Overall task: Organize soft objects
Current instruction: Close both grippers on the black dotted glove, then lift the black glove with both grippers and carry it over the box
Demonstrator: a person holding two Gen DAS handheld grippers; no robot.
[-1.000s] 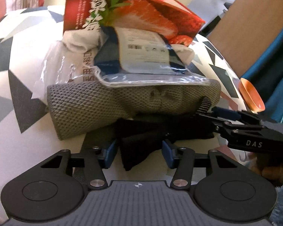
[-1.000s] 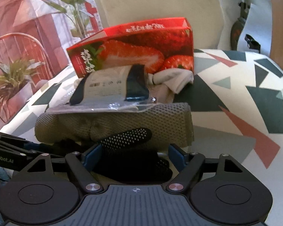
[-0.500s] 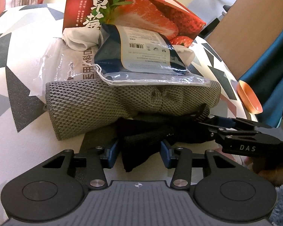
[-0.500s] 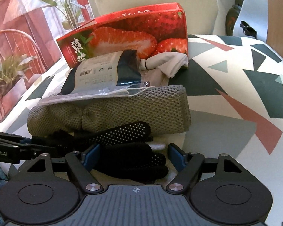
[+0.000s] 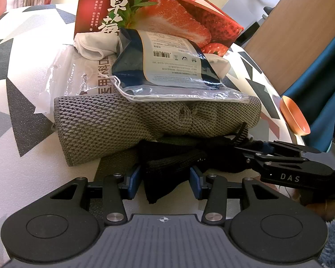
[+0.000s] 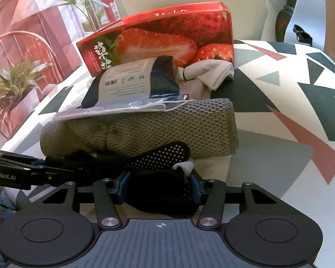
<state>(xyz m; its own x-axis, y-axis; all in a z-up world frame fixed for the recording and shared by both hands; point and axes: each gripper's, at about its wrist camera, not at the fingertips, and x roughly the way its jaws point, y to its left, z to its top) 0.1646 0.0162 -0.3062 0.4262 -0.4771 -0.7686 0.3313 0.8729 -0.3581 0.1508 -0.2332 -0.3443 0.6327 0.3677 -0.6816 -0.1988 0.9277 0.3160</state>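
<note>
The right gripper (image 6: 159,188) has just been closing and its blue pads now press both sides of a bunched black dotted sock (image 6: 160,192). The left gripper (image 5: 165,182) stands part open around the sock's other end (image 5: 167,178), one pad touching, the other apart. Just beyond both grippers lies a grey knitted cloth (image 5: 145,122).

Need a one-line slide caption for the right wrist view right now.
Right gripper shut on black dotted sock in front of grey knitted cloth, packets and strawberry box.
</note>
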